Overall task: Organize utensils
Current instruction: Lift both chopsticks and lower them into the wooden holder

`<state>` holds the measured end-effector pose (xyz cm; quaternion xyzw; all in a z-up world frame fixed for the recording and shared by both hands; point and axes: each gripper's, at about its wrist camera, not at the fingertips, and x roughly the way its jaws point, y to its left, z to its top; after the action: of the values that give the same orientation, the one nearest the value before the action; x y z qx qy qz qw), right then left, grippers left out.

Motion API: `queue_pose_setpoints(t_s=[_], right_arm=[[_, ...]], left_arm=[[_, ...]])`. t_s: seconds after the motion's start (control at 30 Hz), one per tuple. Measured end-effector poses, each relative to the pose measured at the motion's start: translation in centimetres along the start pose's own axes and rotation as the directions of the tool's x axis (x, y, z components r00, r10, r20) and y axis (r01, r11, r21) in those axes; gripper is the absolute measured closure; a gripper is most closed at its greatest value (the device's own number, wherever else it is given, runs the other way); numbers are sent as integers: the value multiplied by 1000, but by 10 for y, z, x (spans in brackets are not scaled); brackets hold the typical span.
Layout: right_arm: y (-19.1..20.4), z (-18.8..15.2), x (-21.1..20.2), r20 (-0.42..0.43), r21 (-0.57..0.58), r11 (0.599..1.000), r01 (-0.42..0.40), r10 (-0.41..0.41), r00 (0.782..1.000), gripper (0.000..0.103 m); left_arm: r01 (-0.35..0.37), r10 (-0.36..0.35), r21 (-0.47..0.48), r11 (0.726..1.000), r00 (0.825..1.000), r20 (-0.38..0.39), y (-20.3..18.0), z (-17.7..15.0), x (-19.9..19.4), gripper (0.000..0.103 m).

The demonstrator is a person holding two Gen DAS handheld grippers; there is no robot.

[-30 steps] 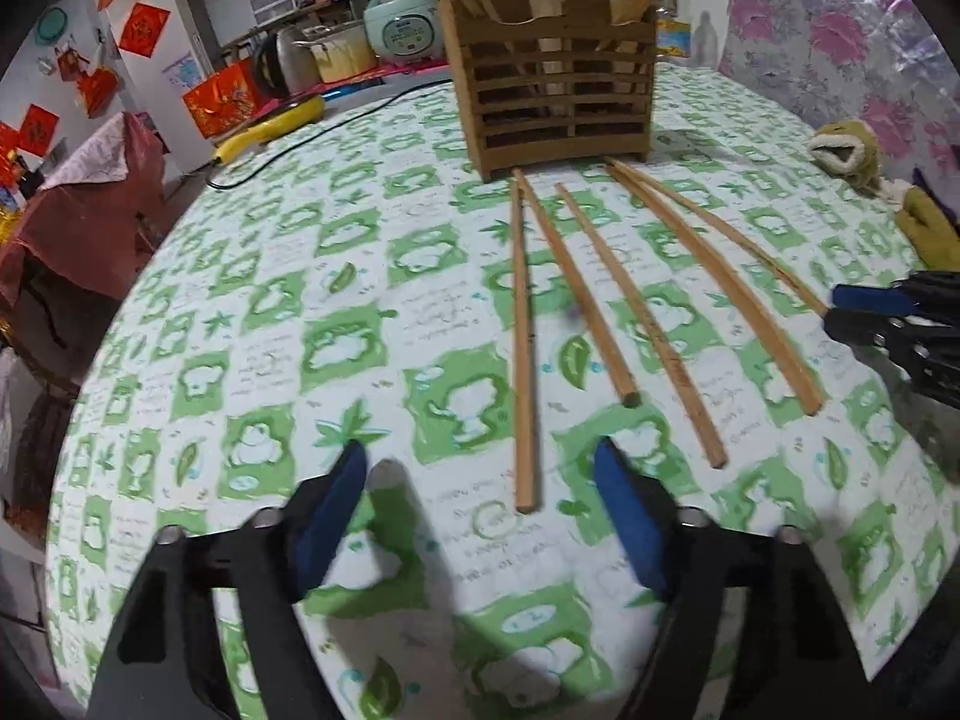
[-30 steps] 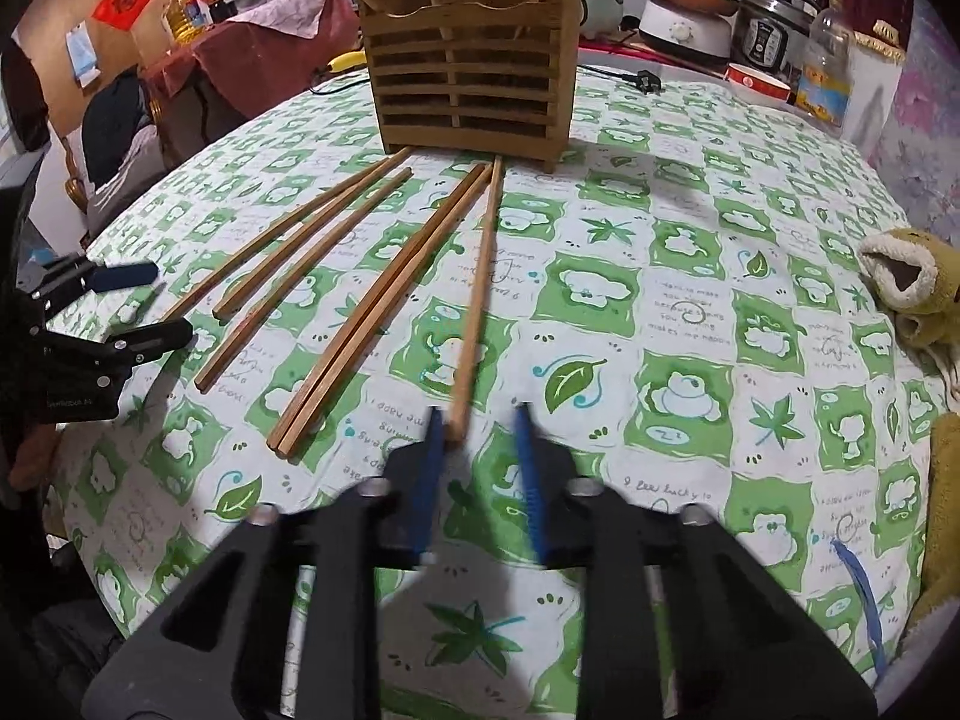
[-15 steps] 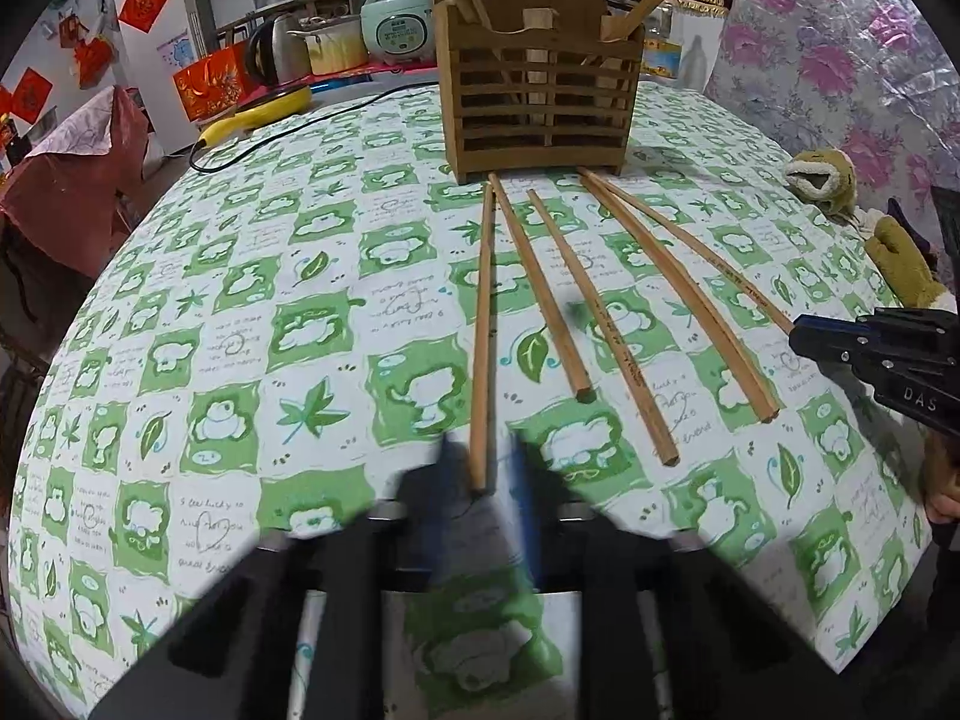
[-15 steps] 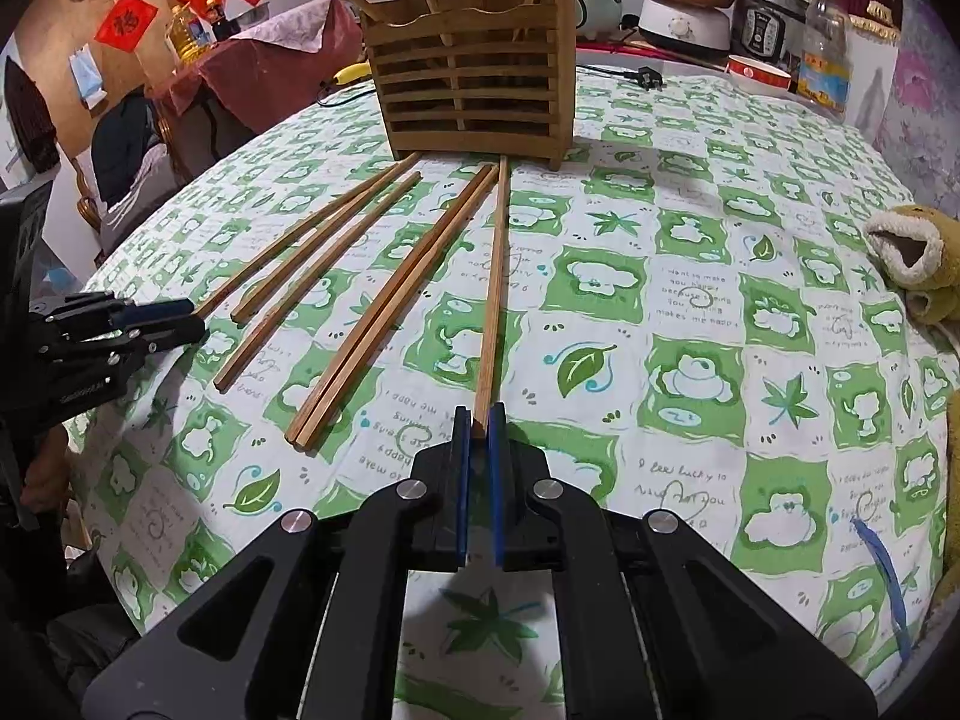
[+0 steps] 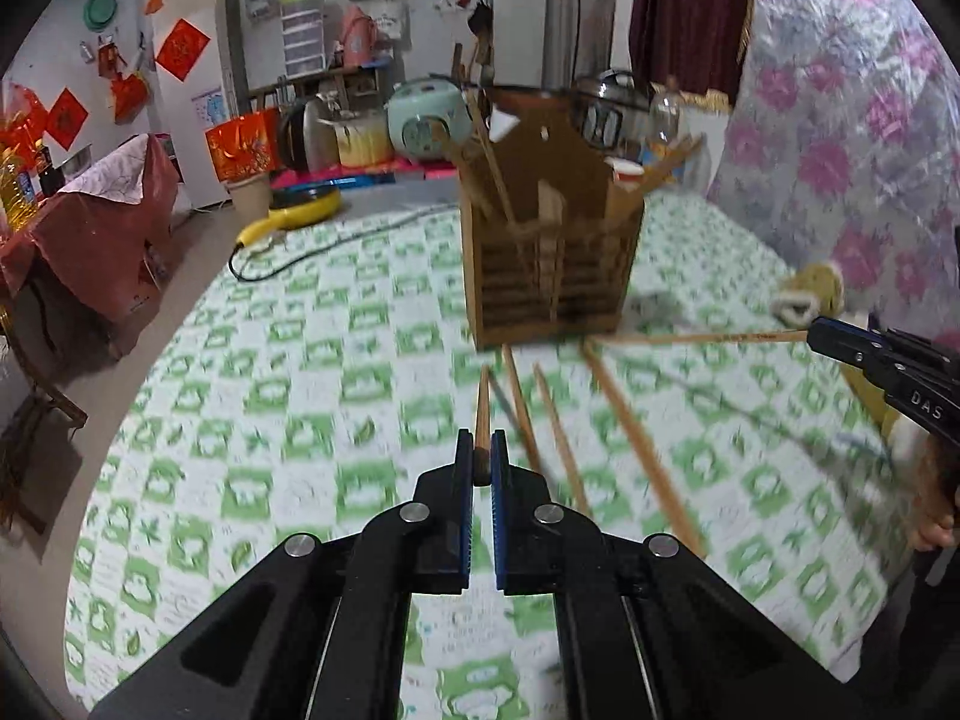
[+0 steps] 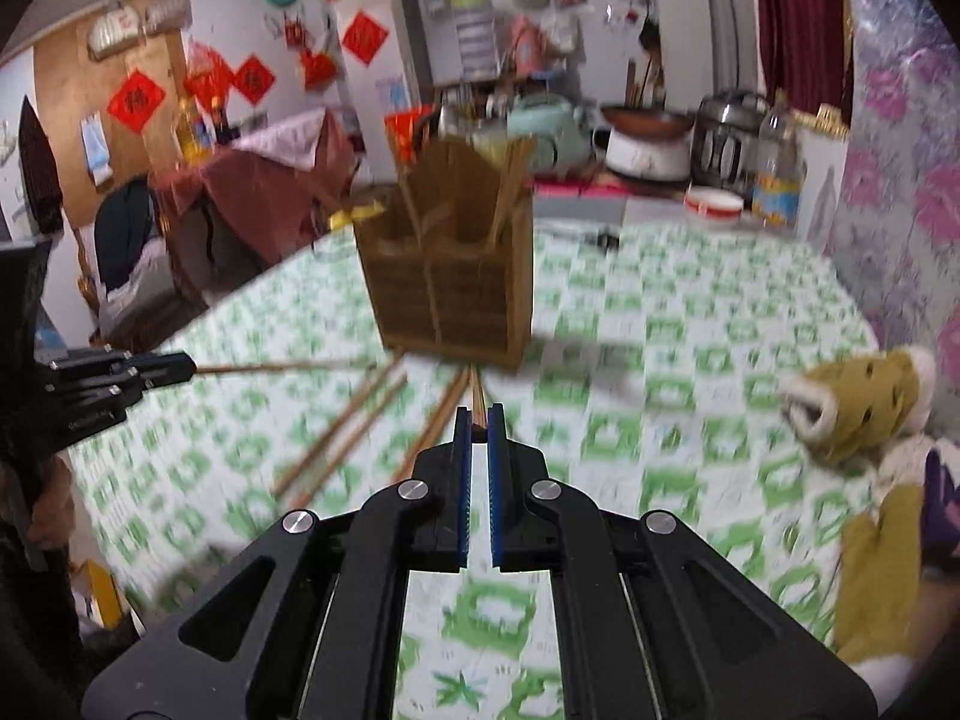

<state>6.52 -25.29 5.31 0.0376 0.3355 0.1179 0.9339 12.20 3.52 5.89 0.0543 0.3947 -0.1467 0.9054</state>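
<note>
Wooden holder blurred; tablecloth pattern smeared

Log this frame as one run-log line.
left gripper: shut on wooden chopstick | right gripper: shut on another chopstick | brown slatted wooden holder: ahead | four chopsticks on tablecloth

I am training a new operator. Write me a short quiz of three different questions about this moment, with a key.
1. True or false: the left claw is shut on a chopstick.
2. What does the right claw hold? A) a spoon B) a chopstick C) nothing
3. Fill in: the wooden holder stands on the ____ tablecloth.

Key: 1 true; 2 B; 3 green and white.
</note>
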Motion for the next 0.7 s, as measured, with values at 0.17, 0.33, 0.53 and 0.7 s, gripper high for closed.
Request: queue_pose_setpoints(t_s=[0.17,0.33,0.53,0.7], right_arm=[[0,33,-15,90,16,1000,-20,18,996,97],[6,59,-21,149,17,999,-33,30,988,97],[12,82,-30,209,15,998,-61,56,976,97],[18,105,-39,280,8,997,-71,66,958,97]], left_arm=[[30,-29,-30,999,998,48,3,32,-4,97],[58,-53,-41,997,992,118,2,65,-14,97],[77,-70,-30,997,979,192,-8,95,-35,97],[92,-81,-34,995,968,238,-14,122,-45,97]])
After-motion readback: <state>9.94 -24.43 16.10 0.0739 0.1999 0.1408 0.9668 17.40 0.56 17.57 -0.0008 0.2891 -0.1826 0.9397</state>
